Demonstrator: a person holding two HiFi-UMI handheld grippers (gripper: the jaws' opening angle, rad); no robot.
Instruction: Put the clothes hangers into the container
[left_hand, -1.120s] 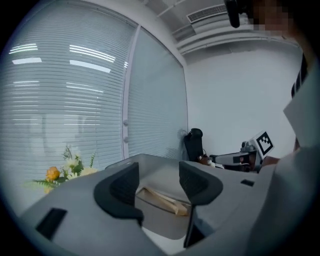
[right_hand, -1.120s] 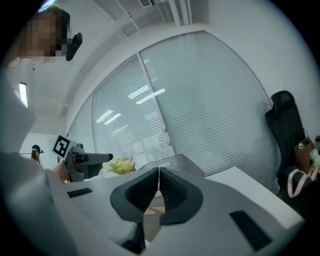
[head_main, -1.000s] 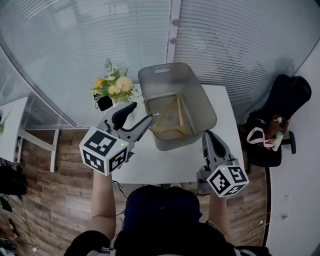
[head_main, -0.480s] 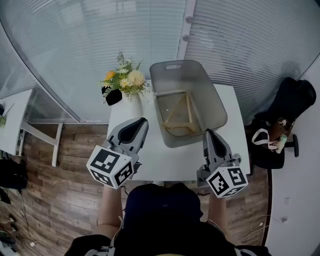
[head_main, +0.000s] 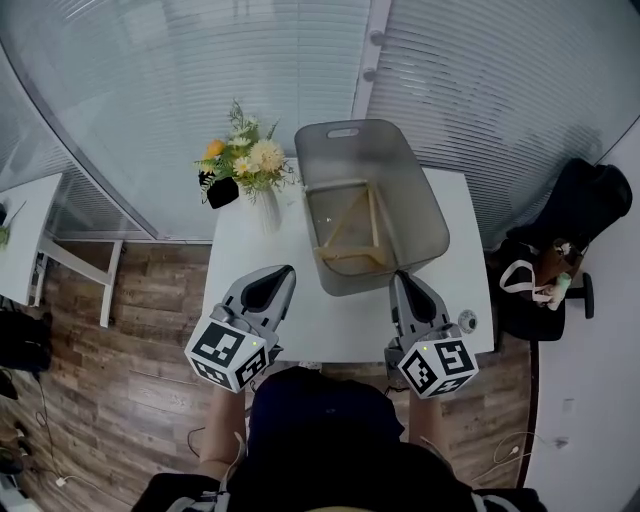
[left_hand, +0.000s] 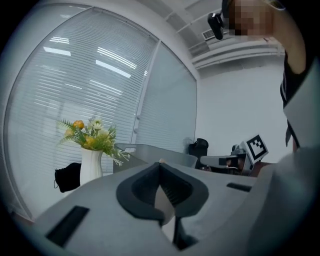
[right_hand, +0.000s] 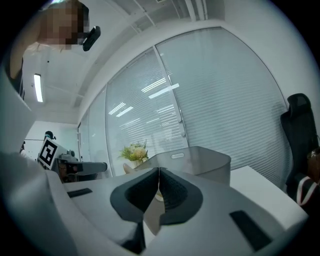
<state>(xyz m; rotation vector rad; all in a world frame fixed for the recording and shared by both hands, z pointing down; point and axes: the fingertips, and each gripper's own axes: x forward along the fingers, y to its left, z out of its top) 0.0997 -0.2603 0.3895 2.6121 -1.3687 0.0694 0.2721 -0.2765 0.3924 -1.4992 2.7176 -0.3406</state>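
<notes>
The grey translucent container (head_main: 345, 131) stands at the back of the white table (head_main: 250, 290), and wooden clothes hangers (head_main: 352, 240) lie inside it. My left gripper (head_main: 285, 272) hovers over the table's near left part, apart from the container. Its jaws have just been closing, and they now meet with nothing between them (left_hand: 160, 164). My right gripper (head_main: 399, 278) is near the container's front right corner, shut and empty (right_hand: 159, 170). The container's wall shows beyond both jaw pairs (left_hand: 150, 151) (right_hand: 205, 162).
A white vase of flowers (head_main: 262, 205) and a small black object (head_main: 222, 190) stand left of the container. A small round item (head_main: 466, 321) lies at the table's near right edge. A black chair with a bag (head_main: 560, 230) stands to the right. Window blinds close the far side.
My left gripper drew back from the container's rim toward the table's near edge, sank, and its jaws went from open to shut. My right gripper shifted slightly left and lower.
</notes>
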